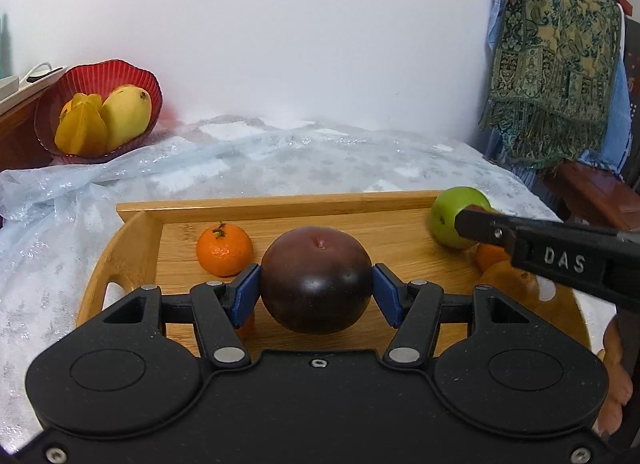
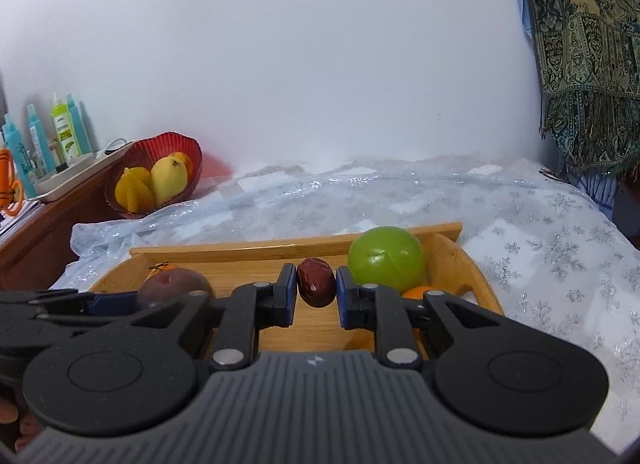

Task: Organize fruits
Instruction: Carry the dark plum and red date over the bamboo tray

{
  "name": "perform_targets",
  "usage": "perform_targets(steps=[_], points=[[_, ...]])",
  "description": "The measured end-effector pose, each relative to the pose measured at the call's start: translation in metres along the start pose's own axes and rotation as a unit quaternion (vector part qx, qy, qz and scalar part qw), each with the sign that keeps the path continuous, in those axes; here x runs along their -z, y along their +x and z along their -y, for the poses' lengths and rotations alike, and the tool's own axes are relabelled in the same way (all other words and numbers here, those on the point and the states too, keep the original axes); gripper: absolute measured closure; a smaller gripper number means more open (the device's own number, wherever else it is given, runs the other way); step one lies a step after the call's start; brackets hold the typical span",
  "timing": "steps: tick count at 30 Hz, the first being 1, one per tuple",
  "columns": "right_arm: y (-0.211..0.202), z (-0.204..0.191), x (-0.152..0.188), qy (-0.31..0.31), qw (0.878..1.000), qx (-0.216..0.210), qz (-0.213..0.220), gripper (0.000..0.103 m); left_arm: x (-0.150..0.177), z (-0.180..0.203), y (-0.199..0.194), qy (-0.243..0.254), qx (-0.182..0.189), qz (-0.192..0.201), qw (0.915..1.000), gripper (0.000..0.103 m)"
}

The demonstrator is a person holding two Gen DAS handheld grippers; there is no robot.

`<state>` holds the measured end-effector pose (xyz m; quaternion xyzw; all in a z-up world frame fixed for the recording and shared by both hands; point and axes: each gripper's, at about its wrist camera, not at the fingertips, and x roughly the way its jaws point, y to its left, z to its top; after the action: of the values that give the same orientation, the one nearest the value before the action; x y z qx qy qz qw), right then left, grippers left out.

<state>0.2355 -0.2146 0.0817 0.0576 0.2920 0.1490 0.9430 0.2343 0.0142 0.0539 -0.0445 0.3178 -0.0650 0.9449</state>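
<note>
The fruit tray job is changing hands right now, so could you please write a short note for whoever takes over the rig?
Left gripper: shut on the dark plum, above the wooden tray.
Right gripper: shut on the small red date, also over the tray.
On the tray: a tangerine, the green apple at the far right corner, and more orange fruit partly hidden behind the right gripper.
Done: a starfruit and a mango sit in the red bowl, far left.
Left: presumably bowl both held fruits, then the rest.
</note>
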Motion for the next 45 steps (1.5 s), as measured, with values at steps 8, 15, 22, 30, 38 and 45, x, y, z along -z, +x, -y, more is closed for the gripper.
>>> perform_targets(steps=[8,15,22,30,38,45], points=[[0.018,0.006,-0.012,0.030,0.999,-0.006,-0.042,0.078,-0.002,-0.003,0.006,-0.006,-0.003,-0.004,1.0000,0.045],[0.034,0.006,-0.018,0.041,0.996,-0.007,-0.077,0.078,-0.005,-0.002,0.018,-0.003,0.000,-0.018,0.9998,0.045],[0.048,0.010,-0.022,0.059,0.993,-0.006,-0.104,0.077,-0.003,-0.001,0.023,-0.001,0.000,-0.023,0.9997,0.045],[0.057,0.005,-0.021,0.054,0.991,-0.003,-0.123,0.077,-0.006,-0.001,0.026,-0.003,0.012,-0.026,0.9996,0.045],[0.062,0.002,-0.017,0.046,0.990,0.003,-0.133,0.076,-0.004,0.009,0.026,0.014,0.020,-0.026,0.9994,0.045],[0.066,0.000,-0.015,0.043,0.989,0.003,-0.142,0.075,-0.006,0.007,0.026,0.014,0.024,-0.029,0.9992,0.045]])
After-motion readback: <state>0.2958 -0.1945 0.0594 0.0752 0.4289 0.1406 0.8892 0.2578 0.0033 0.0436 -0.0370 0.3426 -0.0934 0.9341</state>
